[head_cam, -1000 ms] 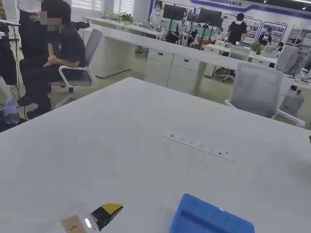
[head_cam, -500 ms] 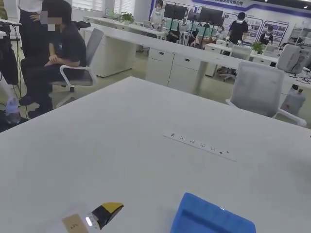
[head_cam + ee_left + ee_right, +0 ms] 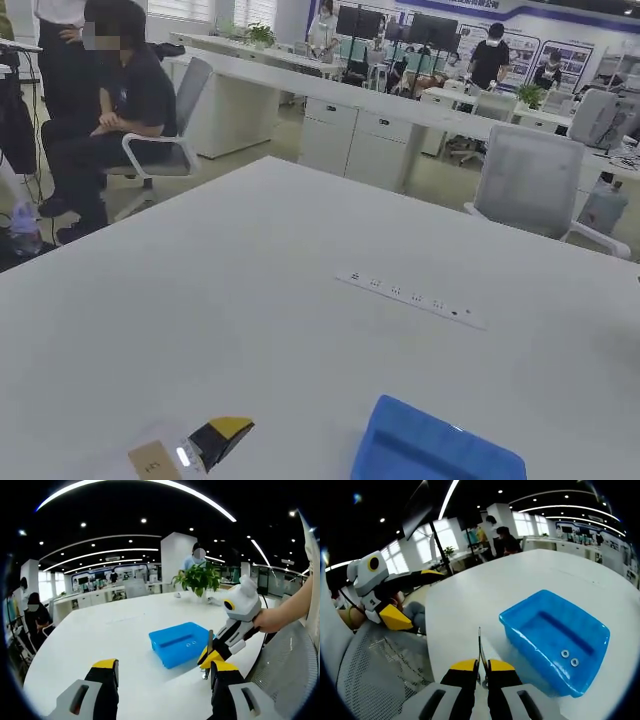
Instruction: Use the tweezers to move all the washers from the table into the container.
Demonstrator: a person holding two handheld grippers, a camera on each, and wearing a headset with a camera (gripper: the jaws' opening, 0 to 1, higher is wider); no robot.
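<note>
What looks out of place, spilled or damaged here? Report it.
Nothing stands out. The blue container sits upright on the table with two washers inside, and the right tool grips the tweezers.

A broad white tabletop [image 3: 250, 300] carries a flush white socket strip [image 3: 410, 298]. Beyond its far edge are a grey mesh-backed swivel chair [image 3: 527, 180] and long white cabinet desks [image 3: 350, 120]; off its left corner sits a person in dark clothes [image 3: 125, 100]. Curved white ceiling light strips [image 3: 115, 550] glow above it.
</note>
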